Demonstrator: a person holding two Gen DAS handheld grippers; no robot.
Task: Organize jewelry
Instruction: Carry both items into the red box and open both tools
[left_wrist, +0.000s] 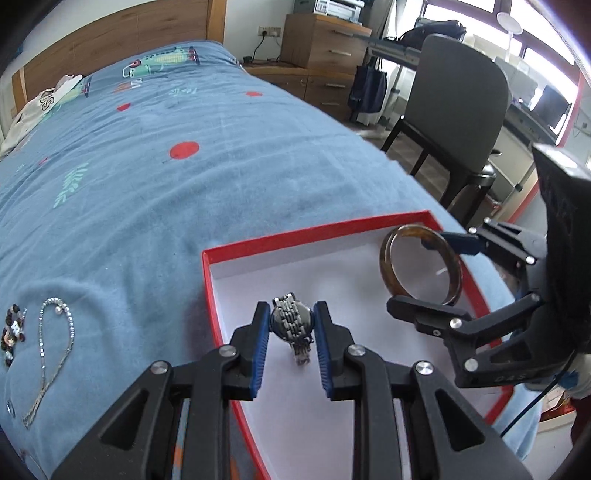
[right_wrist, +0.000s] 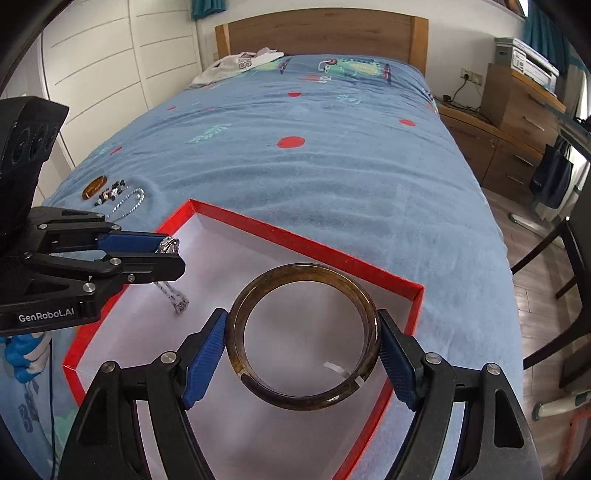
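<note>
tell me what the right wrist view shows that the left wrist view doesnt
Only the right wrist view shows the amber oval piece lying on the bedspread and the white wardrobe doors. Only the left wrist view shows the grey chair. Both show the red box, the left gripper shut on the watch and the right gripper shut on the bangle.

Red box (right_wrist: 306, 242), amber bangle (right_wrist: 303, 343)

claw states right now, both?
Left claw: closed on the metal wristwatch, above the red box.
Right claw: closed on the amber bangle, above the same box.
</note>
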